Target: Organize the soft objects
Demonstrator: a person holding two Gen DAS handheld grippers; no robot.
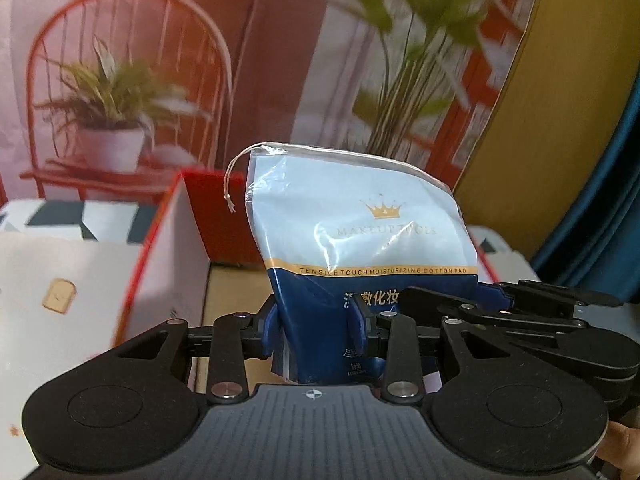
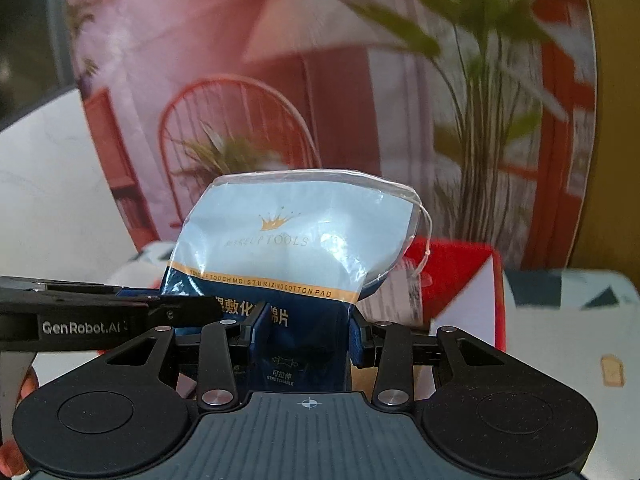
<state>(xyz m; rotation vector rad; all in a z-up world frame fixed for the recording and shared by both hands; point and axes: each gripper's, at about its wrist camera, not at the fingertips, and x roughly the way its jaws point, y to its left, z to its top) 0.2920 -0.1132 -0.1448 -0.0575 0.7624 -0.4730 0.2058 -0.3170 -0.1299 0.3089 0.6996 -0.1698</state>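
A soft bag of cotton pads, pale blue above and dark blue below with a gold crown and a white drawstring, hangs in the air. My left gripper is shut on the bag's dark lower part, blue pads pressing both sides. In the right wrist view the same bag sits in my right gripper, which is shut on its lower end too. Each gripper's black linkage shows in the other's view, reaching in from the side at the bag's lower edge. The bag hangs over an open red and white box.
The box has red edges, white walls and a brown cardboard floor. A white sheet with a toast picture lies to the left. A printed backdrop of a red chair and plants stands behind, with a yellow board at right.
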